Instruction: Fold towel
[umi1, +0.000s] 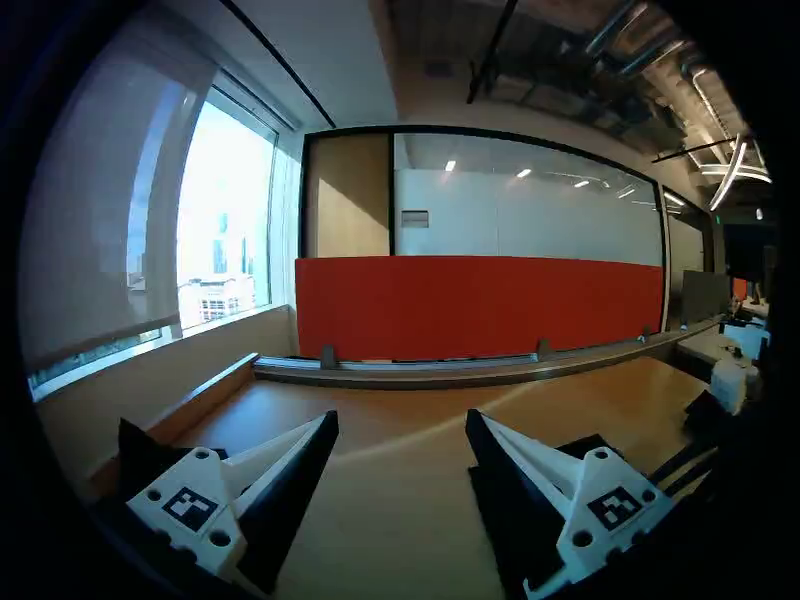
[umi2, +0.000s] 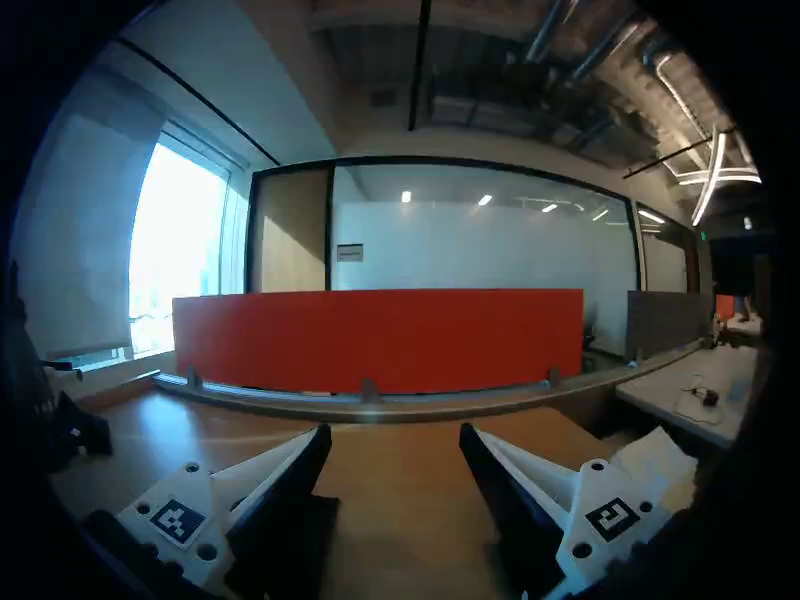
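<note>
The left tool (umi1: 400, 415) is held low over a wooden desk (umi1: 400, 530). Its two fingers are spread wide, with bare wood and nothing else between them. The right tool (umi2: 395, 430) is the same: fingers apart, gripping nothing, level with the desk top. Both cameras look straight across the desk toward a red partition (umi1: 480, 305) at twelve o'clock. In the left gripper view a bright window (umi1: 220, 250) stands at nine o'clock.

I cannot tell for sure where the towel lies. In the right gripper view a rumpled white thing (umi2: 660, 455) sits at about four o'clock, just past the right-hand finger. It may be the towel, but too little of it is visible to be sure. The wood straight ahead of both tools carries no cloth.

By my reading the folding has not begun, and this is the approach, with both tools open and ready. The next move calls for tipping the tools down to bring the towel into sight. Each tool should then close on a corner of one edge, so the pair can lift together and carry that edge over to the opposite one. Uneven grips would skew the fold.
</note>
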